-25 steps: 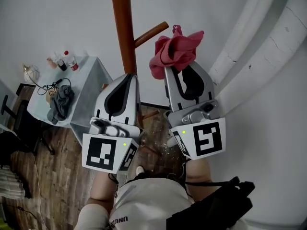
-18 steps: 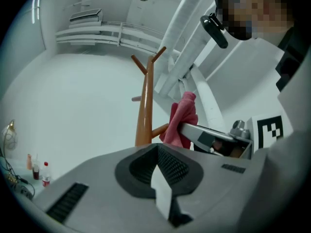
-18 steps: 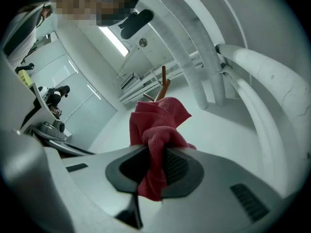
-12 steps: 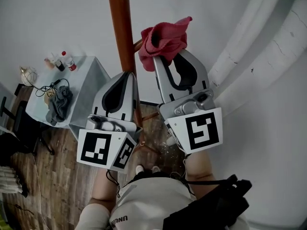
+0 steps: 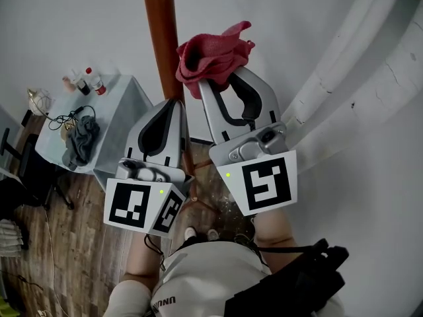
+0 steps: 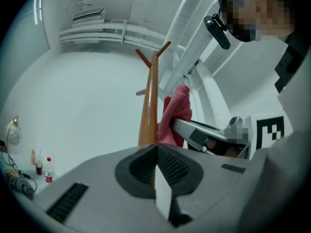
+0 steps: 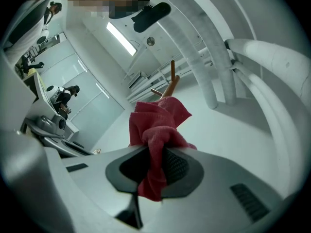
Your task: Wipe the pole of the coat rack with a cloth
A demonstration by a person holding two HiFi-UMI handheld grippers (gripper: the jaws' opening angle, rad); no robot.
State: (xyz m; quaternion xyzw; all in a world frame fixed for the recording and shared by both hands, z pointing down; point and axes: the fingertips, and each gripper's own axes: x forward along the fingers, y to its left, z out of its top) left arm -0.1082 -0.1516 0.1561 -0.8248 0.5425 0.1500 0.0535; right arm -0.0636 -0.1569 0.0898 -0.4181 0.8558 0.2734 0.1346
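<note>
your right gripper (image 5: 217, 84) pinches the bunched red cloth (image 5: 213, 55) just beside the pole (image 5: 158, 45), your left gripper (image 5: 176, 105) closed on nothing, so a hard sideways rub could tug the cloth out of that small bite.

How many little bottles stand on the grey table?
3, grouped at one corner of the table: a pink bottle, a dark bottle, a red-capped white bottle. More may be hidden.

Bright, even, diffuse indoor light; ceiling strip lamp (image 7: 120, 38) glares. Gripper views: heavy fisheye, black vignetted corners, soft foreground.
</note>
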